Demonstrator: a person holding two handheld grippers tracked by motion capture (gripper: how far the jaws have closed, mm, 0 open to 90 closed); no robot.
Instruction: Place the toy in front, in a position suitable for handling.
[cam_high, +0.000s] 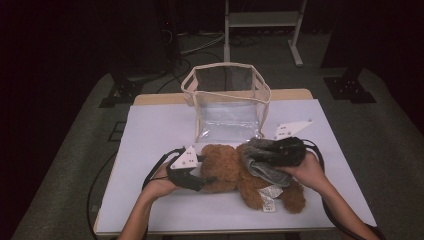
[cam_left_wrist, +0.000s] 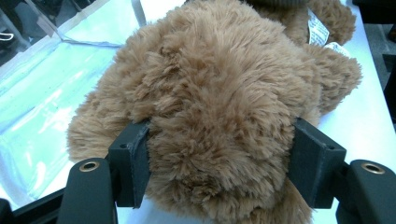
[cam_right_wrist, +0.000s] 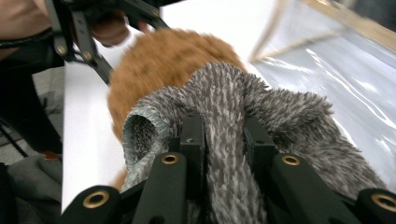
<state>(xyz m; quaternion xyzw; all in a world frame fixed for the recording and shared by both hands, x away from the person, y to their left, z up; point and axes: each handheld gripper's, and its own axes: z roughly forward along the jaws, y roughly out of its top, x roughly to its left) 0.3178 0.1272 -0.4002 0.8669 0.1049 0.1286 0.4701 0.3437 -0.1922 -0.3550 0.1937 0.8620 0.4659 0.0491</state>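
A brown teddy bear (cam_high: 222, 170) lies on the white table cover (cam_high: 150, 130), head toward the left. My left gripper (cam_high: 206, 176) clamps the bear's head (cam_left_wrist: 219, 93) from both sides, and its pads (cam_left_wrist: 133, 158) sink into the fur. A grey fuzzy garment (cam_high: 260, 156) sits bunched over the bear's body. My right gripper (cam_right_wrist: 224, 135) is shut on a fold of this grey garment (cam_right_wrist: 280, 116), held just above the bear (cam_right_wrist: 159, 60). The left gripper's arms (cam_right_wrist: 88, 37) show beyond the bear in the right gripper view.
A clear plastic bag with cream trim (cam_high: 227, 100) stands open behind the bear, its floor lying flat toward it. White care labels (cam_high: 268, 200) hang from the bear's lower body. The table's front edge runs close below the forearms.
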